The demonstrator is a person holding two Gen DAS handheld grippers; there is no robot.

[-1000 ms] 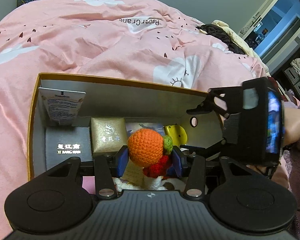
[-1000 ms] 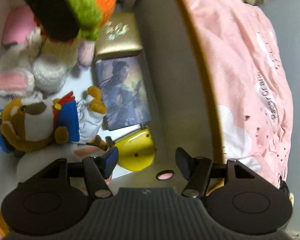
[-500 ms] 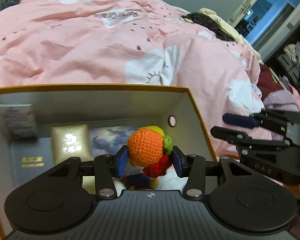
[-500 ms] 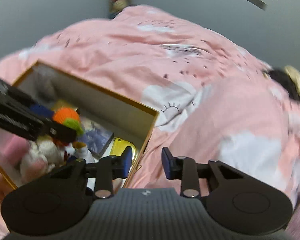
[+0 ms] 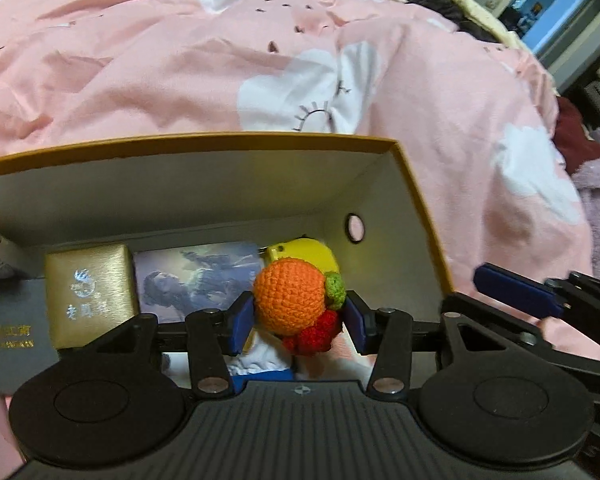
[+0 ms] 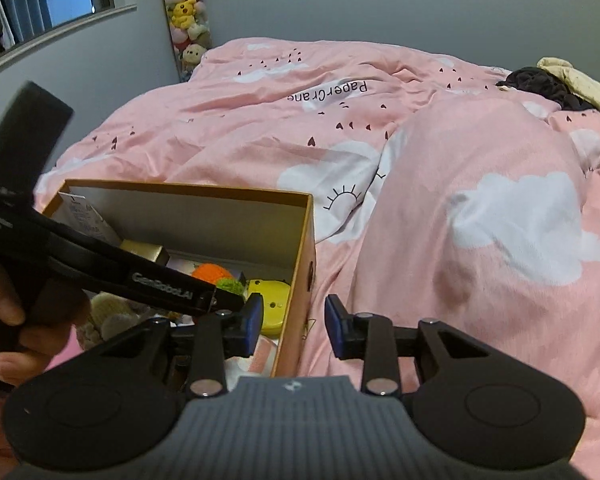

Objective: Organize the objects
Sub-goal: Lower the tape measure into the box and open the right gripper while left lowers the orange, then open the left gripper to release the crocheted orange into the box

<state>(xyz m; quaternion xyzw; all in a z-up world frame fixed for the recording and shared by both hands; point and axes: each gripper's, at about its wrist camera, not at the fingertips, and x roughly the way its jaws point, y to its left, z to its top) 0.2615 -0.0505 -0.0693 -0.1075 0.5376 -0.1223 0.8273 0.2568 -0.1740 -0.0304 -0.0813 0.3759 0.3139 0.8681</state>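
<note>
- Two grippers in view. Left gripper (image 5: 298, 322) is clamped on a crocheted toy (image 5: 290, 300): orange ball, green tuft, red part below. Same grip as a second ago; the toy hangs over the right end of the box (image 5: 416, 200).
- Right gripper (image 6: 294, 322) was down inside the box a second ago. Now it is out, just outside the box's right wall, over the pink duvet (image 6: 480, 208). Jaws narrowed in the last second, then eased open a little; they stand apart with nothing between them.
- A hand (image 6: 16, 320) grips the left gripper's handle at the left edge of the right wrist view.
- Writing: "GenRobot.AI" on the left gripper's side, "PaperCrane" printed on the duvet, upside down from here.
- Box is open, with gold edges and a round hole in the right wall.
- Contents along the far wall, left to right: grey case (image 5: 12, 336) with gold lettering too blurred to read, gold case (image 5: 92, 294) with a silver emblem, picture card (image 5: 196, 280), yellow gadget (image 5: 304, 254).
- Plush toys (image 6: 108, 320) lie at the box's near side, mostly hidden; a white and blue one probably sits under the crocheted toy.
- Far back: a column of plush toys (image 6: 186, 20) hangs in the wall corner; dark clothes (image 6: 540, 84) lie on the bed.
</note>
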